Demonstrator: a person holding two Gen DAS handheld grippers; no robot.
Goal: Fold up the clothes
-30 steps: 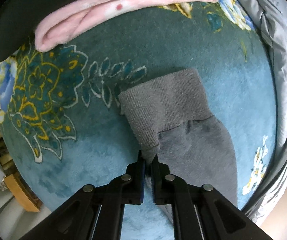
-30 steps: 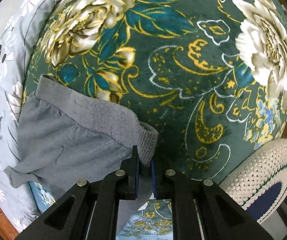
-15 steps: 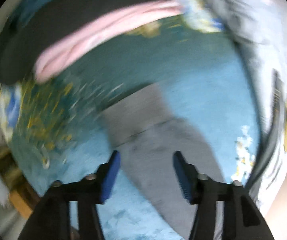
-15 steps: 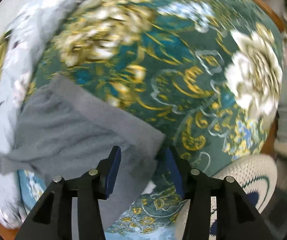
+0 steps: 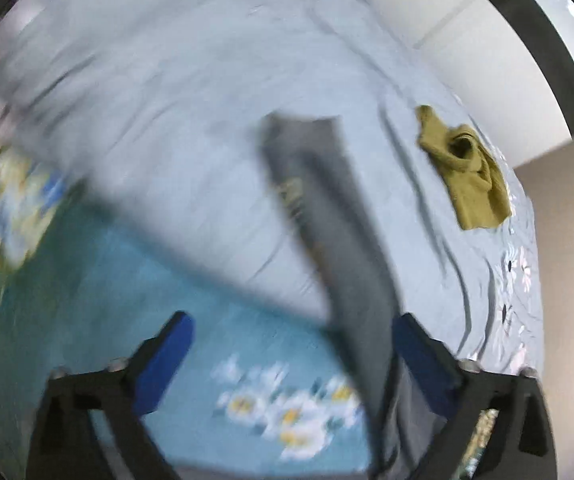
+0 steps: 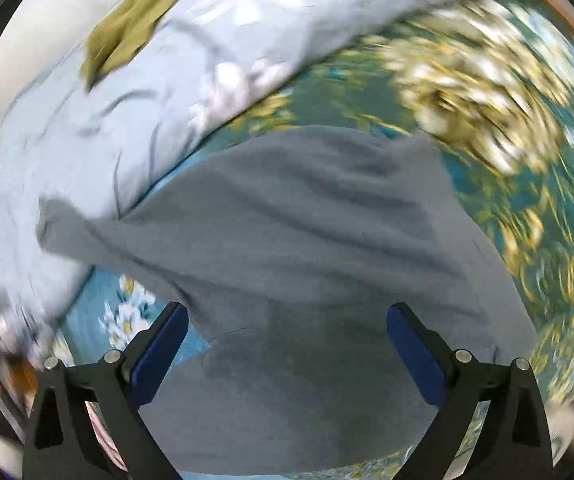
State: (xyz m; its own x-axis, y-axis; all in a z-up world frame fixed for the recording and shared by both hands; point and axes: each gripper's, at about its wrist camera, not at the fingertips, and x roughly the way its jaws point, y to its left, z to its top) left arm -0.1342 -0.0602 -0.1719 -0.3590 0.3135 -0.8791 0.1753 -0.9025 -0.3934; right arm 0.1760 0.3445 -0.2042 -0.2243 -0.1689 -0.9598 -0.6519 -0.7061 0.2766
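Note:
A grey fleece garment (image 6: pixel 311 240) lies spread on the teal floral blanket (image 6: pixel 527 184); one long part of it (image 5: pixel 339 216) stretches over the pale blue duvet (image 5: pixel 167 100). My left gripper (image 5: pixel 293 354) is open and empty, with the grey strip passing just inside its right finger. My right gripper (image 6: pixel 287 344) is open and empty above the grey cloth. Both views are motion-blurred.
An olive-green garment (image 5: pixel 467 168) lies crumpled on the duvet near the wall; it also shows in the right wrist view (image 6: pixel 127 36). The teal blanket with white flowers (image 5: pixel 271 396) lies under the left gripper. A white wall (image 5: pixel 487 40) stands behind the bed.
Both grippers have let go of the grey garment's waistband and opened wide. Both have swung toward the duvet side of the bed, so the pink garment is out of view.

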